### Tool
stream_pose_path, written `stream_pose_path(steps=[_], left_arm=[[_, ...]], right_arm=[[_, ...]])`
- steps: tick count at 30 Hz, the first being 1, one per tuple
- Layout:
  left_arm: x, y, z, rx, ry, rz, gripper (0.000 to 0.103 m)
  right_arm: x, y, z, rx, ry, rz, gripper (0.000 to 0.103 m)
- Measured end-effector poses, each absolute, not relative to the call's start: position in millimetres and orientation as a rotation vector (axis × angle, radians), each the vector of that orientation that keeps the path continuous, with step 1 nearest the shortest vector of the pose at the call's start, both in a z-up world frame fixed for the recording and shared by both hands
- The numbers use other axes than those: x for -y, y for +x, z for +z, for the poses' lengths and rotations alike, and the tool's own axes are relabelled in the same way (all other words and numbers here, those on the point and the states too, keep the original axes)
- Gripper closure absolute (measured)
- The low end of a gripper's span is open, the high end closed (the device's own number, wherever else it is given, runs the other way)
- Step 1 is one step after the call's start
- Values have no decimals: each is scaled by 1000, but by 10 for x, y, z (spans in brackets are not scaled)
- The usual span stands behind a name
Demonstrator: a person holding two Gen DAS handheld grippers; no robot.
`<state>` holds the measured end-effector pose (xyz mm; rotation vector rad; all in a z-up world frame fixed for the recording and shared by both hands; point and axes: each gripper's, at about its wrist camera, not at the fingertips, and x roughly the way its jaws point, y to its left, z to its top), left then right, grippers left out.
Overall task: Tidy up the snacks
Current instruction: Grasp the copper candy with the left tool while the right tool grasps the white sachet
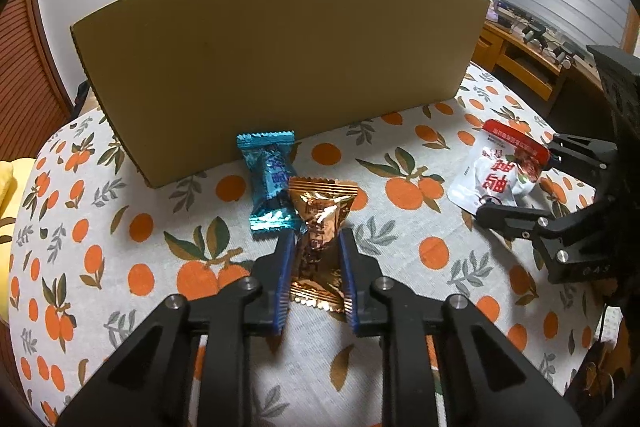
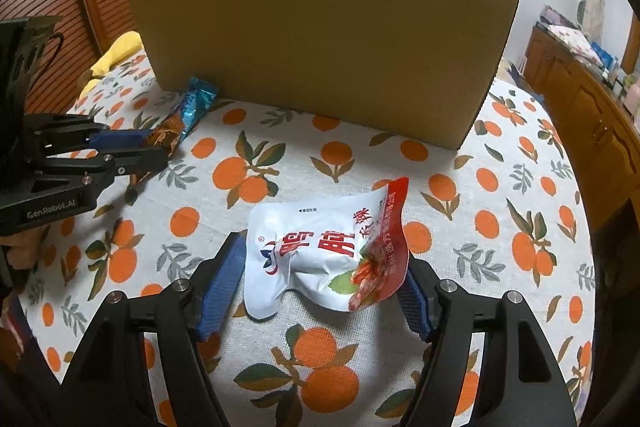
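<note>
Snack sorting barely begun beside the cardboard box [image 1: 280, 59]

Left gripper [image 1: 314, 247] pinches the gold packet [image 1: 320, 227]; a blue packet [image 1: 270, 183] lies just ahead. Right gripper [image 2: 320, 267], spread, straddles the white pouch [image 2: 320, 251].

Left tool [image 1: 314, 247] clamped tight, right tool [image 2: 320, 267] spread wide, both angled down.

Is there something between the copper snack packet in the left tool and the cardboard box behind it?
Yes. The blue snack packet lies on the tablecloth directly between the copper snack packet, which the left tool grips, and the cardboard box. Its far end touches the box's near wall, which itself stands tall.
</note>
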<state>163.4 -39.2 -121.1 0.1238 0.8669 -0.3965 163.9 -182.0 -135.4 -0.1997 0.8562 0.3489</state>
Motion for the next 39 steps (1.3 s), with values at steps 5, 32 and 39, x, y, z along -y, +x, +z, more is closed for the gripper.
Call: stream_pose_path(steps=[5,32,39], left_arm=[[413,1516,-1173,-857,126,-412,83],[501,1192,-819,-767,96,-460,83],[524,1157,-709,-745,104,-461,83]], right_arm=[[1807,1637,-1361,-856,-216,339,31],[1883,1431,-1158,-764,-179,352,77],[1857,1325,-968,-720,-182,369,77]])
